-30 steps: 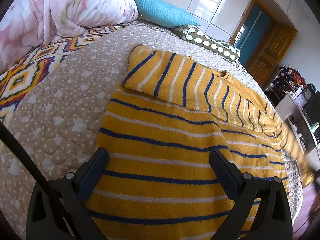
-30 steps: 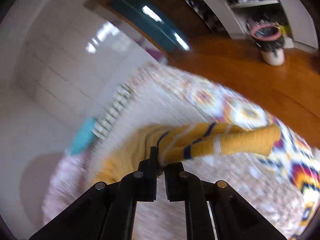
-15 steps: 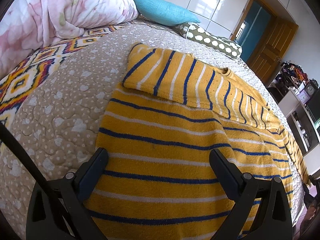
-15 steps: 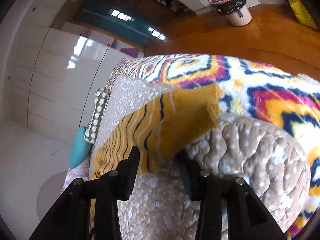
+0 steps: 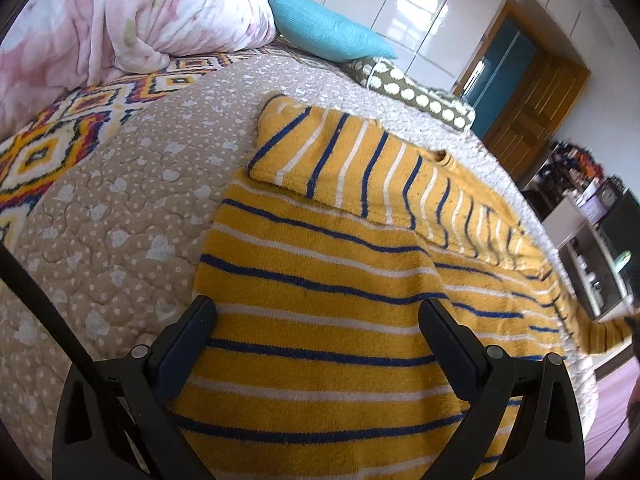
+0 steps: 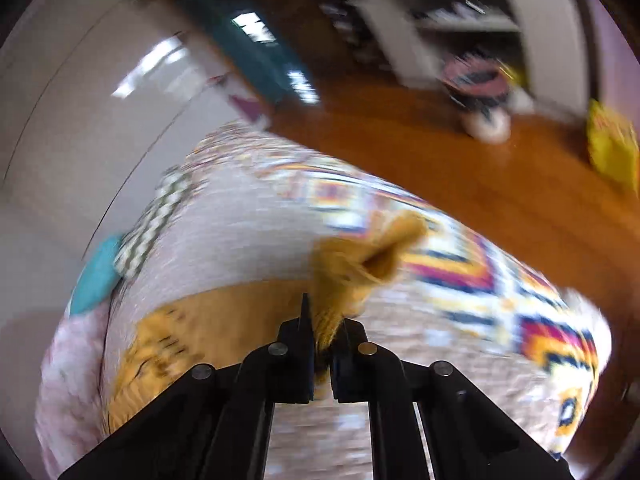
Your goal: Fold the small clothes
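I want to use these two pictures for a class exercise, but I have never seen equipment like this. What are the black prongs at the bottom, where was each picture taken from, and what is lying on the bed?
No robot here: a person holds a two-finger gripper in each hand, and each gripper carries a wide-angle camera that looks along its fingers. The black prongs are those fingers.

The sharp picture is from the left gripper. It is open and holds nothing, with its fingers over a yellow striped sweater spread on the bed. One sleeve is already folded across the sweater. A pink quilt and a blue pillow lie at the far end.

The blurred picture is from the right gripper. Its jaws have just closed on the other sleeve and pinch it above the bed.
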The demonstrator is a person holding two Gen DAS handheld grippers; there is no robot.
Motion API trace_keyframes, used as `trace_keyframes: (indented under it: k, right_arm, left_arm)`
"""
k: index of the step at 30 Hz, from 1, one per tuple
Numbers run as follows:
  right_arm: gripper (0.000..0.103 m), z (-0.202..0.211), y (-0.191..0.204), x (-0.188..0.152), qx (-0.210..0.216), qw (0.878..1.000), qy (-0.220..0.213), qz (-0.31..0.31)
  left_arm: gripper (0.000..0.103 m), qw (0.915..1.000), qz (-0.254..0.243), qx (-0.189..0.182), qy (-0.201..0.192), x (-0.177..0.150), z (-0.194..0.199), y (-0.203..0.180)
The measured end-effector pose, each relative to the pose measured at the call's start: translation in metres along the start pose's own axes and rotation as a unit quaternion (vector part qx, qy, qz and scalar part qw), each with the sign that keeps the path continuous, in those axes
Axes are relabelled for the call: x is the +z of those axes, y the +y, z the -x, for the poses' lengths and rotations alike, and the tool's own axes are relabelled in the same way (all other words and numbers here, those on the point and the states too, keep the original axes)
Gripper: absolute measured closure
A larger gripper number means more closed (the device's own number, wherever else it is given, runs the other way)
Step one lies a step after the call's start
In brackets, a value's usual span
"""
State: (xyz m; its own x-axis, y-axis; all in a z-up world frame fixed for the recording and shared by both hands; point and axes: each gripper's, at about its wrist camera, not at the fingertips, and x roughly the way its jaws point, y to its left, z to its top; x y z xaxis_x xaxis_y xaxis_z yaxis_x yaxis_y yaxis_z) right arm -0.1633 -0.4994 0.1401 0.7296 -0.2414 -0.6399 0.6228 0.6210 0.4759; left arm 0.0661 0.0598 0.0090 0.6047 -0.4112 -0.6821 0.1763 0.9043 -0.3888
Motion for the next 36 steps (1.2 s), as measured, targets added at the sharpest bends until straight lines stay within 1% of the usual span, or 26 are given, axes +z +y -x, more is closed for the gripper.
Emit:
trace_keyframes:
  k: [1, 3, 4, 5, 6, 7, 8, 9, 10, 12, 13, 14, 15, 16, 18, 20, 23, 26, 27, 28, 29, 31, 32, 33, 35, 36]
  right_arm:
    - [0.096, 0.000, 0.026, 0.001, 0.010, 1.000, 0.002, 0.025]
    - [0.096, -0.009, 0.100, -0.006, 0.038, 0.995, 0.011, 0.096]
    - [0.096, -0.016, 0.131, -0.010, 0.048, 0.991, 0.016, 0.123]
    - [0.096, -0.025, 0.170, -0.022, 0.063, 0.985, 0.025, 0.157]
    - [0.096, -0.031, 0.203, -0.036, 0.078, 0.979, 0.034, 0.185]
    - [0.096, -0.039, 0.231, -0.048, 0.091, 0.973, 0.043, 0.207]
    - [0.096, -0.050, 0.262, -0.066, 0.106, 0.966, 0.055, 0.229]
    - [0.097, -0.063, 0.295, -0.086, 0.122, 0.958, 0.073, 0.250]
    - [0.097, -0.071, 0.314, -0.100, 0.131, 0.953, 0.085, 0.261]
    - [0.097, -0.098, 0.361, -0.141, 0.149, 0.938, 0.119, 0.291]
    - [0.097, -0.109, 0.377, -0.156, 0.150, 0.932, 0.130, 0.303]
    - [0.097, -0.122, 0.396, -0.182, 0.151, 0.924, 0.146, 0.320]
    - [0.097, -0.130, 0.408, -0.197, 0.152, 0.918, 0.158, 0.331]
    - [0.097, -0.139, 0.419, -0.211, 0.151, 0.912, 0.169, 0.343]
    - [0.097, -0.161, 0.437, -0.242, 0.145, 0.899, 0.193, 0.367]
    - [0.097, -0.179, 0.451, -0.263, 0.133, 0.888, 0.208, 0.387]
    - [0.096, -0.201, 0.457, -0.286, 0.105, 0.879, 0.229, 0.405]
    - [0.089, -0.211, 0.460, -0.297, 0.103, 0.874, 0.245, 0.408]
    - [0.083, -0.209, 0.461, -0.295, 0.114, 0.873, 0.253, 0.402]
    - [0.073, -0.205, 0.462, -0.295, 0.135, 0.870, 0.267, 0.393]
    - [0.071, -0.199, 0.464, -0.291, 0.176, 0.863, 0.289, 0.375]
    - [0.070, -0.185, 0.466, -0.281, 0.238, 0.851, 0.312, 0.349]
    - [0.069, -0.177, 0.467, -0.276, 0.250, 0.850, 0.305, 0.349]
    - [0.068, -0.172, 0.468, -0.272, 0.253, 0.852, 0.294, 0.353]
    - [0.068, -0.162, 0.466, -0.259, 0.240, 0.863, 0.258, 0.362]
    - [0.068, -0.162, 0.463, -0.253, 0.220, 0.871, 0.241, 0.366]
  left_arm:
    - [0.003, 0.9999, 0.006, -0.014, -0.007, 0.000, 0.005, 0.003]
    - [0.003, 0.9974, 0.020, -0.066, -0.024, -0.002, 0.019, 0.011]
    - [0.003, 0.9948, 0.032, -0.092, -0.028, -0.002, 0.028, 0.016]
    - [0.003, 0.9929, 0.040, -0.107, -0.033, -0.002, 0.036, 0.019]
    - [0.003, 0.9917, 0.044, -0.113, -0.044, 0.000, 0.046, 0.021]
    - [0.003, 0.9920, 0.042, -0.106, -0.055, 0.003, 0.054, 0.022]
    - [0.003, 0.9929, 0.038, -0.091, -0.066, 0.005, 0.060, 0.023]
    - [0.003, 0.9947, 0.028, -0.055, -0.083, 0.008, 0.068, 0.025]
    - [0.003, 0.9948, 0.018, -0.007, -0.100, 0.011, 0.073, 0.028]
    - [0.003, 0.9888, 0.012, 0.089, -0.120, 0.016, 0.078, 0.039]
    - [0.003, 0.9847, 0.017, 0.122, -0.124, 0.018, 0.079, 0.046]
    - [0.003, 0.9814, 0.024, 0.143, -0.126, 0.020, 0.081, 0.053]
    - [0.003, 0.9779, 0.038, 0.161, -0.128, 0.022, 0.083, 0.063]
    - [0.003, 0.9756, 0.058, 0.169, -0.129, 0.024, 0.085, 0.073]
    - [0.003, 0.9740, 0.092, 0.165, -0.125, 0.026, 0.086, 0.089]
    - [0.003, 0.9739, 0.118, 0.155, -0.116, 0.028, 0.085, 0.102]
    - [0.003, 0.9733, 0.131, 0.153, -0.110, 0.027, 0.084, 0.109]
    - [0.003, 0.9723, 0.132, 0.158, -0.111, 0.026, 0.084, 0.112]
    - [0.003, 0.9718, 0.134, 0.159, -0.111, 0.025, 0.084, 0.113]
    - [0.003, 0.9714, 0.137, 0.160, -0.110, 0.024, 0.084, 0.115]
    - [0.003, 0.9710, 0.141, 0.159, -0.109, 0.024, 0.084, 0.116]
    - [0.003, 0.9707, 0.148, 0.156, -0.107, 0.024, 0.083, 0.120]
    - [0.003, 0.9708, 0.150, 0.154, -0.106, 0.024, 0.084, 0.121]
    - [0.003, 0.9713, 0.151, 0.151, -0.105, 0.024, 0.083, 0.120]
    - [0.003, 0.9717, 0.148, 0.150, -0.108, 0.024, 0.083, 0.117]
    - [0.003, 0.9719, 0.145, 0.149, -0.109, 0.023, 0.083, 0.115]
